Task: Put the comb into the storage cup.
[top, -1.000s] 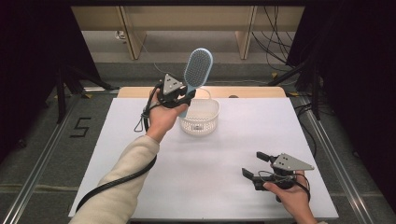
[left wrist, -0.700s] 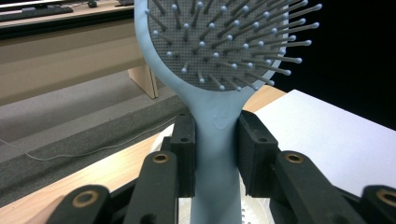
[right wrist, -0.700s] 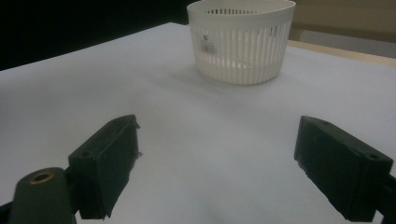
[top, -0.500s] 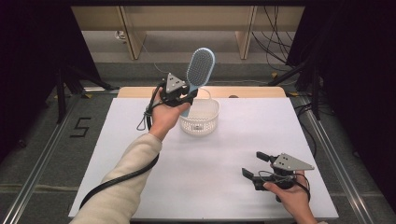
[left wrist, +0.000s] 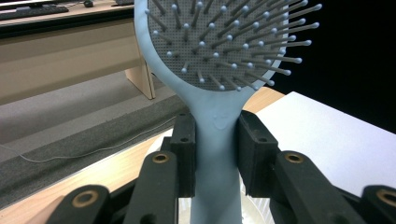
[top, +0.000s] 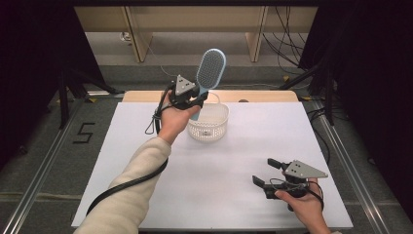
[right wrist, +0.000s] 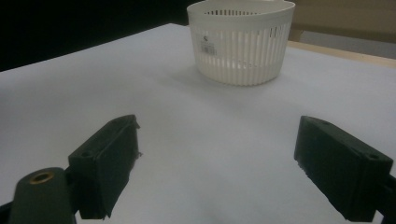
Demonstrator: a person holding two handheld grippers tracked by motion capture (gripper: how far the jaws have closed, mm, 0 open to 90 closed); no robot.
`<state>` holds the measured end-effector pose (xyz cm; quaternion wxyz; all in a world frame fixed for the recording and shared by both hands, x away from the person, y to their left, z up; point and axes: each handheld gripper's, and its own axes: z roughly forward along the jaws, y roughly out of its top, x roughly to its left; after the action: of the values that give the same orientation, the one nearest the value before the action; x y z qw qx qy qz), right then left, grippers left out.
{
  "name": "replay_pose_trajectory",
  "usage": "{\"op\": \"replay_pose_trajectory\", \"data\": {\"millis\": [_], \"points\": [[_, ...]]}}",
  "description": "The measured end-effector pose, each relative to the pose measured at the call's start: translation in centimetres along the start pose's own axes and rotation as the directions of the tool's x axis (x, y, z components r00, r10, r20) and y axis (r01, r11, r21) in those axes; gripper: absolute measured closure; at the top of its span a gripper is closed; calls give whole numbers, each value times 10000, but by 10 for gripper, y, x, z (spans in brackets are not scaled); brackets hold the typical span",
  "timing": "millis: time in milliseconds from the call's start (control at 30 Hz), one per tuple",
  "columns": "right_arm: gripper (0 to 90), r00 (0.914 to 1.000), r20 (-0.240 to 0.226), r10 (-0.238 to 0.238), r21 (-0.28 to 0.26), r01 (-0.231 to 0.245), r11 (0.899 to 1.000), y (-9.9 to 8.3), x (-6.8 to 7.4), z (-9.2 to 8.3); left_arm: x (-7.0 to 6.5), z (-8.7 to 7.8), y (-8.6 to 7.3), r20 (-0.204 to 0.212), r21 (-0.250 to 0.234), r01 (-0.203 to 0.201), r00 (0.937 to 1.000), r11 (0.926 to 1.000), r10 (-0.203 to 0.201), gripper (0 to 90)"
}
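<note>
A light blue hairbrush point(top: 210, 68) stands upright with its bristled head point(left wrist: 224, 42) high and its handle point(left wrist: 215, 154) clamped between the black jaws of my left gripper point(top: 197, 99). That gripper is held over the far left rim of a white slotted basket point(top: 209, 123), which also sits far off in the right gripper view point(right wrist: 240, 39). My right gripper point(top: 265, 174) rests low at the table's near right with its jaws wide apart point(right wrist: 217, 172) and nothing between them.
A white sheet point(top: 234, 161) covers the table, with a wooden strip point(top: 263, 95) along its far edge. Wooden furniture legs and cables lie on the floor beyond. Dark curtains close off both sides.
The left gripper has lifted the hairbrush slightly and carried it a little to the right, above the basket's rim. The right gripper has stayed where it was.
</note>
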<state>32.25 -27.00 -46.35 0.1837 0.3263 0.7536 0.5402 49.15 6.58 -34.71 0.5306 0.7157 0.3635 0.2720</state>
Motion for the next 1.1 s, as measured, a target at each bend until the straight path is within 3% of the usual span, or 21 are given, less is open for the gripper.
{"op": "replay_pose_trajectory", "data": {"millis": [1100], "points": [[147,10000,-11,-3,18,3,10000,0,0,0,1,15,2,26,23,-52,10000,10000,52,699]]}}
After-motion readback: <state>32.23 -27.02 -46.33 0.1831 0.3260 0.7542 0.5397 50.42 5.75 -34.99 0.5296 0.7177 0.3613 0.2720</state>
